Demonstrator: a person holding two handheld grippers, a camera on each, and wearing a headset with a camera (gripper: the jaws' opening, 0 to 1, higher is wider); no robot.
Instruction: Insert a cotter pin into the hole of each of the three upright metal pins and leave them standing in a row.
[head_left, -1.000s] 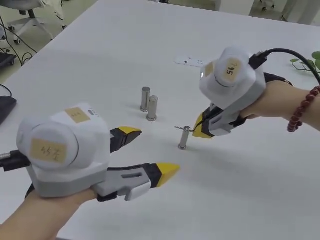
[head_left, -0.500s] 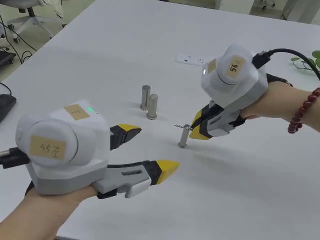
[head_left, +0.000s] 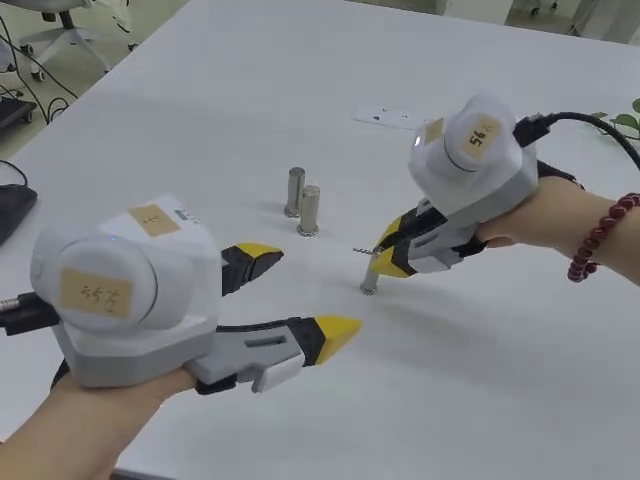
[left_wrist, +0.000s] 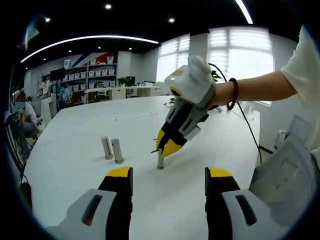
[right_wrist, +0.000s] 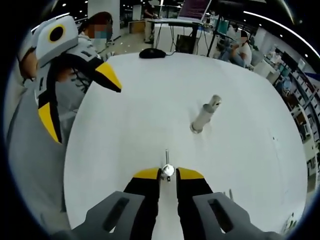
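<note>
Three pins (head_left: 309, 210) up on the desk (head_left: 200, 120); right tool (head_left: 385, 255) pinches the cotter pin (head_left: 360, 250) at the near pin (head_left: 369, 284), right at its top. Keep it level, push straight. Left tool (head_left: 300, 295) hangs wide open, empty, could steady the base.

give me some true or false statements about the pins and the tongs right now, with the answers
1. The left tongs are open and hold nothing. True.
2. The three metal pins stand bunched together. False: the far pair of pins stands close together, while the third pin stands apart, at the right tongs.
3. The right tongs are shut on a cotter pin at the third pin's top. True.
4. One pin lies toppled on the table. False: all three stand upright.
</note>
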